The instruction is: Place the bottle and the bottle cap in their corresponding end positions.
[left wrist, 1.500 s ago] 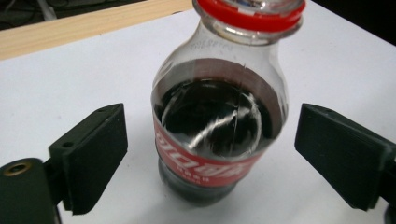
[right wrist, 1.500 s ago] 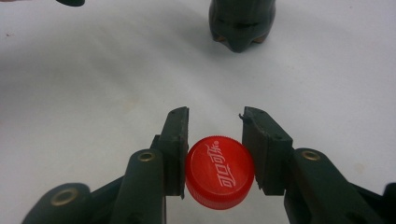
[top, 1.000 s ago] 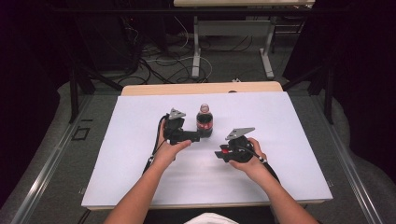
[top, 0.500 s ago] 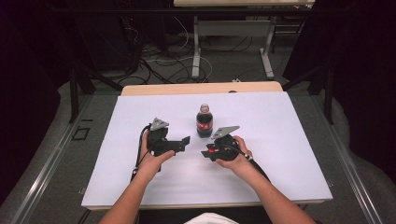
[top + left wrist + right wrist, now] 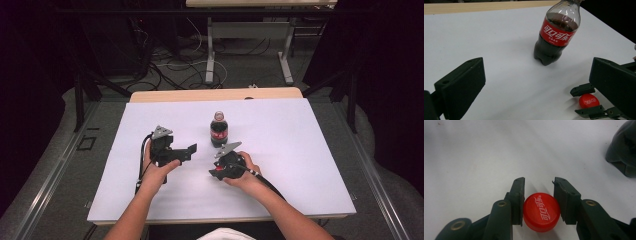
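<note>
Red cap (image 5: 541, 212) is pinched by the right gripper (image 5: 539, 192) at lower centre, freed from the bottle (image 5: 218, 130), while the left gripper (image 5: 536, 82) is held wide open, empty.

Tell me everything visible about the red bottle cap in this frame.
The red cap is a small round screw cap, plastic by its look, with a ribbed rim and white script printed on its flat top. It lies top up, off the bottle, low over the white table; contact with the surface is unclear. The right tool is shut on it, pads pressing opposite sides of the rim. The cola bottle stands open nearby.
</note>
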Motion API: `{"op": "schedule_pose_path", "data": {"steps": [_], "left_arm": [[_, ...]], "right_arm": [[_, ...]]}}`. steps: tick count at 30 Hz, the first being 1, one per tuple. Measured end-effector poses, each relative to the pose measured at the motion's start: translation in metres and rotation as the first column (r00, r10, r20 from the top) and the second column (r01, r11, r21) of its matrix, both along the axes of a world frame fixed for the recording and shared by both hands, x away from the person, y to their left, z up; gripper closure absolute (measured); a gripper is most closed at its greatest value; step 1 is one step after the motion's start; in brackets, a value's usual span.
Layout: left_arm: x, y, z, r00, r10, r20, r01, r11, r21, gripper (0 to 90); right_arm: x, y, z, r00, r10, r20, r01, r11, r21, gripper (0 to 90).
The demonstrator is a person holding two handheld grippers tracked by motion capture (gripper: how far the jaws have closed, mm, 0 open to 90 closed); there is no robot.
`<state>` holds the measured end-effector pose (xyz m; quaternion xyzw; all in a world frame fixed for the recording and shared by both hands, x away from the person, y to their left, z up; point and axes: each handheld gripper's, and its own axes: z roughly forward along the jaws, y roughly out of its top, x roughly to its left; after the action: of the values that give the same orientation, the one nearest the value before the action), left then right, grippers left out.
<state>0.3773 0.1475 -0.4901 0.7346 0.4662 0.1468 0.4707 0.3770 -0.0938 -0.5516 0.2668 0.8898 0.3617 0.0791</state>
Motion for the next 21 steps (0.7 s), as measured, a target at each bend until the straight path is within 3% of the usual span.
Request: {"op": "schedule_pose_path", "data": {"steps": [3,8,9,14,18,19,20,21], "left_arm": [[0.001,0.002,0.000,1.0000,0.009,-0.003,-0.009,0.9999,-0.008,0.9],[0.002,0.007,-0.001,0.9998,0.020,-0.006,-0.020,0.9998,-0.010,0.9],[0.003,0.008,0.000,0.9998,0.018,-0.010,-0.018,0.9998,-0.008,0.9],[0.003,0.012,0.001,0.9996,0.023,-0.019,-0.023,0.9997,-0.008,0.9],[0.003,0.013,0.001,0.9993,0.035,-0.010,-0.035,0.9992,-0.018,0.9],[0.003,0.015,0.003,0.9994,0.025,-0.024,-0.025,0.9995,-0.017,0.9],[0.002,0.016,0.003,0.9994,0.021,-0.027,-0.021,0.9997,-0.010,0.9],[0.002,0.016,0.003,0.9994,0.025,-0.022,-0.025,0.9996,-0.012,0.9]], "right_arm": [[0.000,0.000,0.000,0.9997,-0.019,-0.012,0.020,1.000,0.004,56.9],[0.002,-0.005,0.003,0.9998,-0.022,0.003,0.022,0.999,0.031,42.8],[0.001,-0.005,0.005,0.9990,-0.045,-0.009,0.045,0.998,0.041,39.7],[0.001,-0.018,0.018,0.9968,-0.077,0.020,0.074,0.991,0.114,25.9],[0.003,-0.032,0.031,0.9925,-0.119,0.030,0.114,0.986,0.120,16.8],[0.003,-0.037,0.035,0.9915,-0.128,0.024,0.125,0.986,0.111,15.6],[0.003,-0.040,0.035,0.9884,-0.144,0.047,0.137,0.981,0.140,14.7],[0.004,-0.045,0.039,0.9880,-0.147,0.047,0.140,0.982,0.125,14.7]]}}
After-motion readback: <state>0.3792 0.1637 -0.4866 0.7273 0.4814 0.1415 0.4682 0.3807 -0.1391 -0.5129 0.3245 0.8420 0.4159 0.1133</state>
